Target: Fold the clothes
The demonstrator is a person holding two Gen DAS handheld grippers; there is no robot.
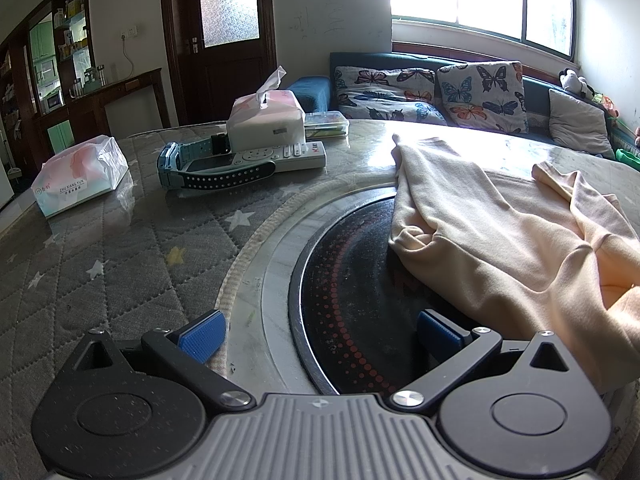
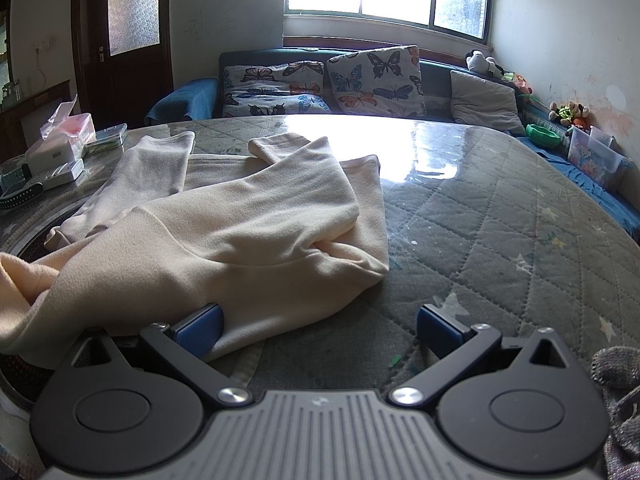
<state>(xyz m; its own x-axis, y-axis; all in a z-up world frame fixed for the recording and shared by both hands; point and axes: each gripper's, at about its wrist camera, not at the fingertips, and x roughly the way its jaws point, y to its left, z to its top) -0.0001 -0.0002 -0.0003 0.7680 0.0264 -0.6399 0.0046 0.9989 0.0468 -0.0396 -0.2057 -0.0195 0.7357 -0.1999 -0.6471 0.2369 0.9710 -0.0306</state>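
Observation:
A cream long-sleeved garment (image 1: 516, 232) lies partly folded on the round glass-topped table, with its sleeves laid over the body; it also shows in the right wrist view (image 2: 240, 224). My left gripper (image 1: 318, 336) is open and empty, low over the black round hob, just left of the garment's near edge. My right gripper (image 2: 320, 332) is open and empty at the garment's near right edge. Its left fingertip (image 2: 202, 328) touches or overlaps the cloth hem.
A black hob (image 1: 352, 280) is set in the table's middle. Two tissue packs (image 1: 264, 120) (image 1: 80, 176), a remote control (image 1: 264, 158), a watch (image 1: 188, 172) and a small box stand at the far left. A grey knitted cloth (image 2: 616, 392) lies at the near right. A sofa with cushions (image 2: 360, 80) stands behind the table.

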